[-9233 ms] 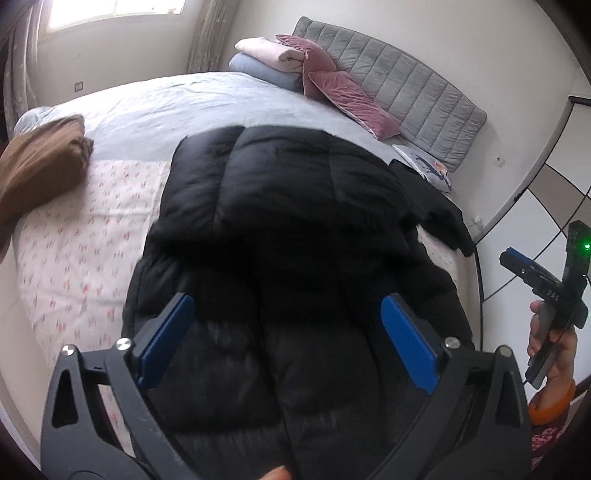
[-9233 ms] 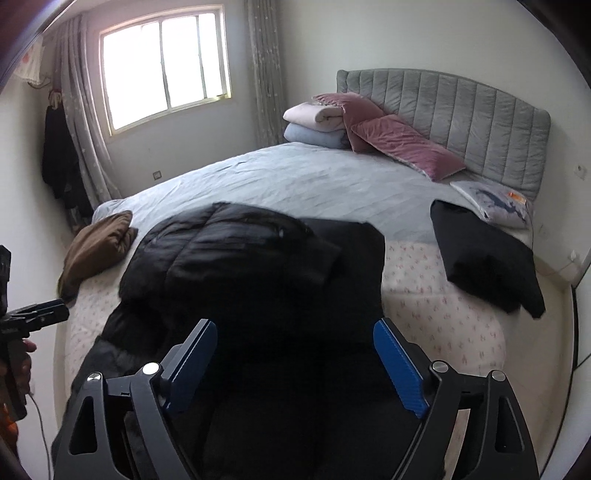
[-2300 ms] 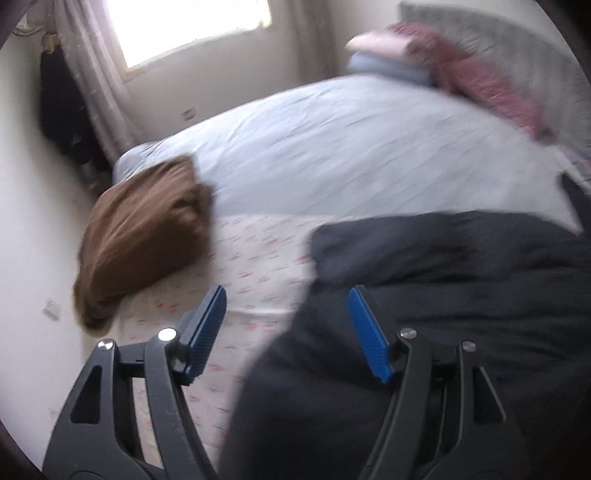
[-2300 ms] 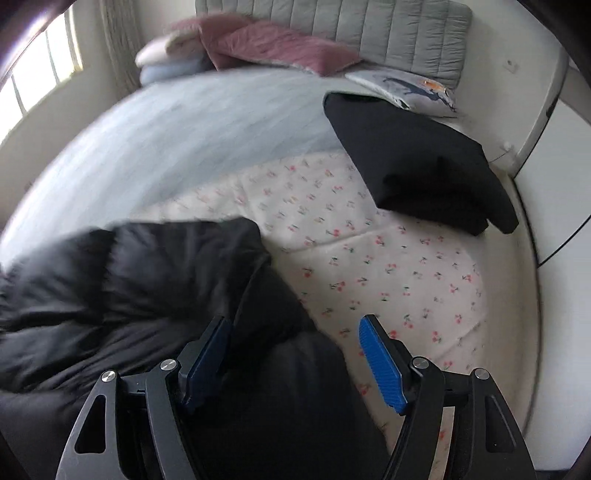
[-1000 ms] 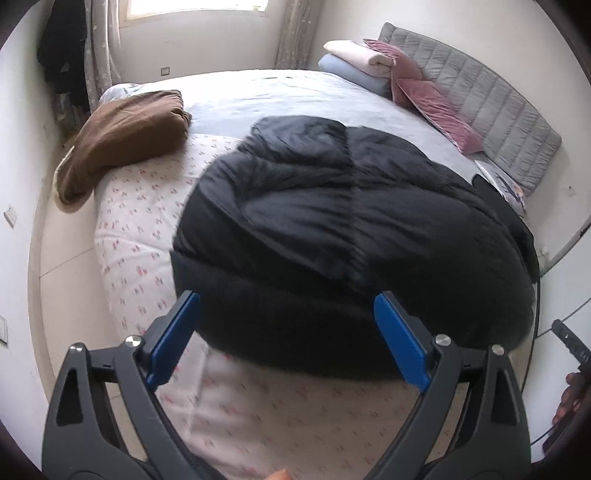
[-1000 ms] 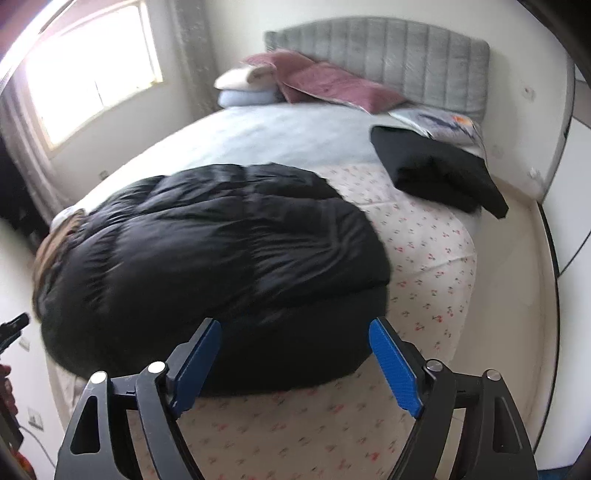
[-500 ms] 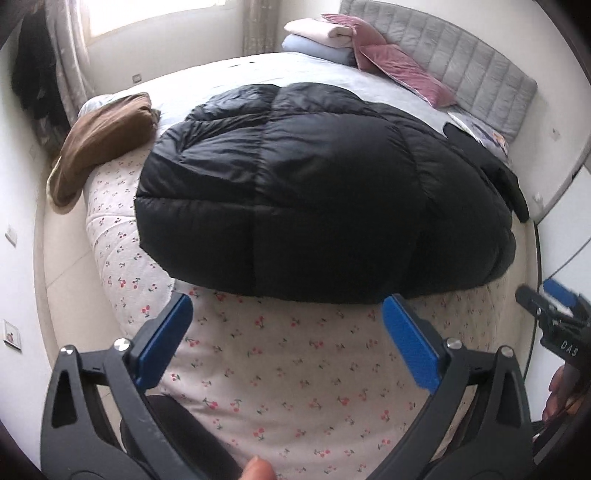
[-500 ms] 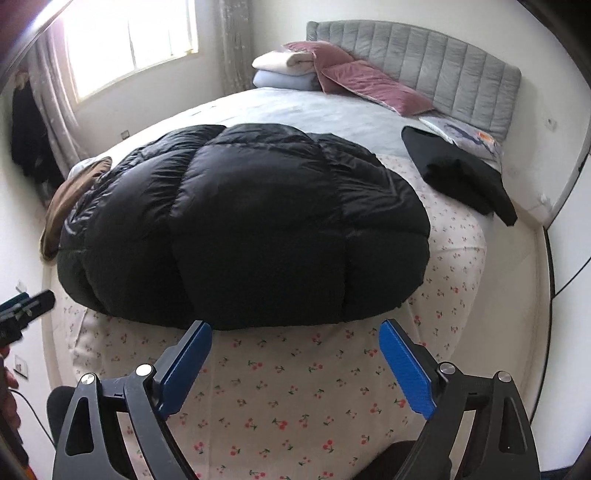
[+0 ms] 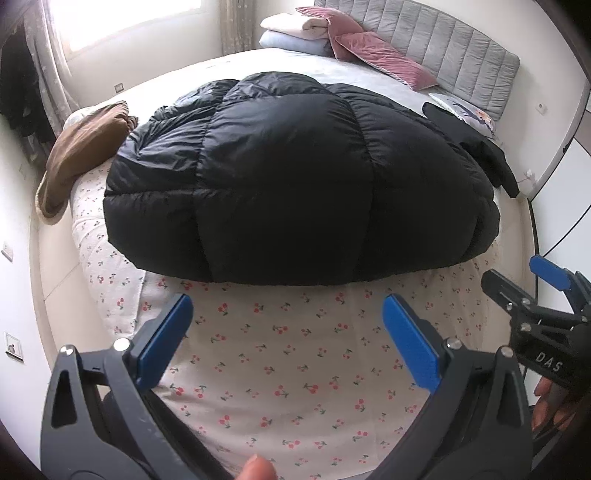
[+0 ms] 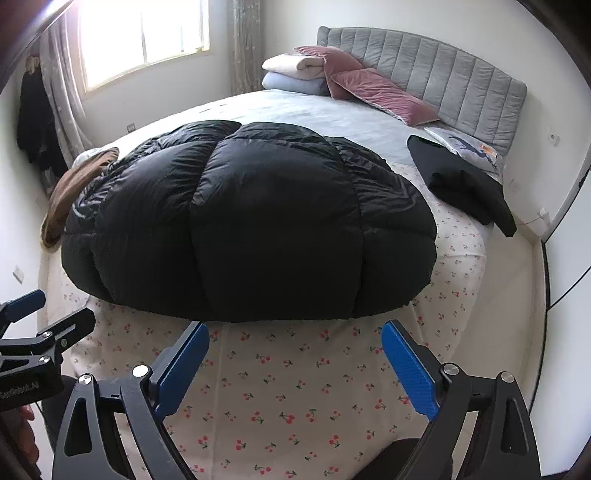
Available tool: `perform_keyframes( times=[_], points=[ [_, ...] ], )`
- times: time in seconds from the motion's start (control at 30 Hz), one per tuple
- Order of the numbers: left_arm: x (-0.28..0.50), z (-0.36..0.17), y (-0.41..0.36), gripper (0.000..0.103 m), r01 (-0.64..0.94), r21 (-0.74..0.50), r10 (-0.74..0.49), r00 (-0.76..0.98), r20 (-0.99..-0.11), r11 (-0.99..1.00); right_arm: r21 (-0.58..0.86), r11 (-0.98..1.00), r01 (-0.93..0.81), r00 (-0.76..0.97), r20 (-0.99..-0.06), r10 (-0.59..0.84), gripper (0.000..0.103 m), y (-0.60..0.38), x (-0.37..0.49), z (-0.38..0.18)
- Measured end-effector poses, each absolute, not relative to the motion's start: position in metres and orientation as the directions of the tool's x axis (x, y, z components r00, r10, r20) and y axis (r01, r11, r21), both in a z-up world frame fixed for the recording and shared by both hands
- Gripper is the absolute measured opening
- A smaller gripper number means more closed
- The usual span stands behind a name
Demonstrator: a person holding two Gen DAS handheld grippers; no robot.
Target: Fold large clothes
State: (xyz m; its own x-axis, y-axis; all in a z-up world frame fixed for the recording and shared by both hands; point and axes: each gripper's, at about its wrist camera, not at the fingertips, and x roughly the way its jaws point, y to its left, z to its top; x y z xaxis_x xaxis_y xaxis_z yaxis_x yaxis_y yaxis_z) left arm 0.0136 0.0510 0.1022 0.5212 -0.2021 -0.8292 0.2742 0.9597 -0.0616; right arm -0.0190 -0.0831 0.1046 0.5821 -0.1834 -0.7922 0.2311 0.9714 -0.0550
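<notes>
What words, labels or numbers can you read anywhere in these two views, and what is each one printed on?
"DAS": white letters on the black body of the right claw, seen from the left wrist view.
White lettering on the body of the left claw, seen from the right wrist view: too blurred to read.
Printed cushion by the headboard: a picture, no readable words.
Black puffer jacket: no visible text.

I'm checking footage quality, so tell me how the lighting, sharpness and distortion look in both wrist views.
Left wrist view: sharp, the window blown out to white, the black puffer jacket dark with faint sheen, strong fisheye bending the bed. Right wrist view: also sharp, window glare at upper left, seams readable, headboard curved by the lens.
</notes>
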Motion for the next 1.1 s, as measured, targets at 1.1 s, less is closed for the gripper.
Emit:
perform_keyframes(
  times=[1.1],
  points=[
    [0.003,0.096,0.037,0.102,0.294,-0.073,-0.218,0.497,-0.84,0.953,-0.027,0.976,0.217,0.571,-0.807,-0.15,0.096,-0.075,-0.02,0.098]
  ],
)
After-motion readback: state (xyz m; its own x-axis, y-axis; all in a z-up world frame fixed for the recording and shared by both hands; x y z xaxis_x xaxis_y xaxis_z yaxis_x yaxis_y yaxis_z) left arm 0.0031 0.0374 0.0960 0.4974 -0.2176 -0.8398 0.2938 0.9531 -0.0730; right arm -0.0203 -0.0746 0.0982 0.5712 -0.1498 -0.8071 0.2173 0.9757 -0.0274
